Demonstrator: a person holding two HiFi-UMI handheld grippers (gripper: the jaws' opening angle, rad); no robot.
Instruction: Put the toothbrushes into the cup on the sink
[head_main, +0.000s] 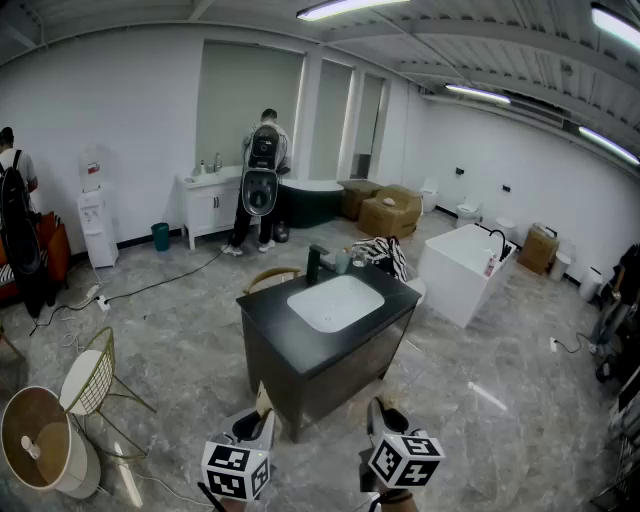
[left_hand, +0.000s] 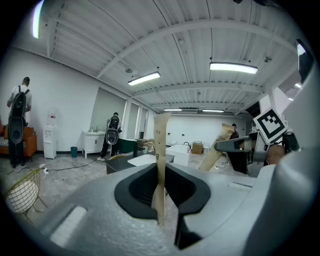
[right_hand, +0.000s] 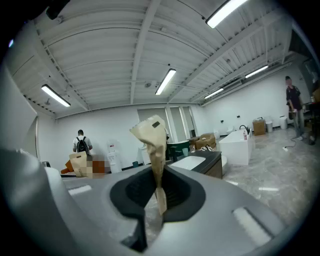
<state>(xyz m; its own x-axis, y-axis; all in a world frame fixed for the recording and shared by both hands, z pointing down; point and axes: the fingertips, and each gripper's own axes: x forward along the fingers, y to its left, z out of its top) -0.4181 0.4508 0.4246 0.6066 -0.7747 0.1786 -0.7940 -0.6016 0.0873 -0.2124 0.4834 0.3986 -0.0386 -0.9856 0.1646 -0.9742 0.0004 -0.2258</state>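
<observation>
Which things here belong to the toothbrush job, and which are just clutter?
Job:
- left tool with its wrapped toothbrush
- right tool with its wrapped toothbrush
- cup
- sink

Clutter:
- water dispenser
- wire chair
- cardboard boxes
- bathtub

Ceiling tubes (head_main: 350, 8) light the room brightly and evenly, glaring softly off the floor (head_main: 180, 300). My own views bulge, dark-cornered; the housing (left_hand: 75, 220) nearest me blurs.

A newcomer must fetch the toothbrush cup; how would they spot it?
Find the black-topped vanity with a white basin mid-room. At its far edge, just right of the black faucet, stands the small teal cup; the tumbler beside it is clear.
</observation>
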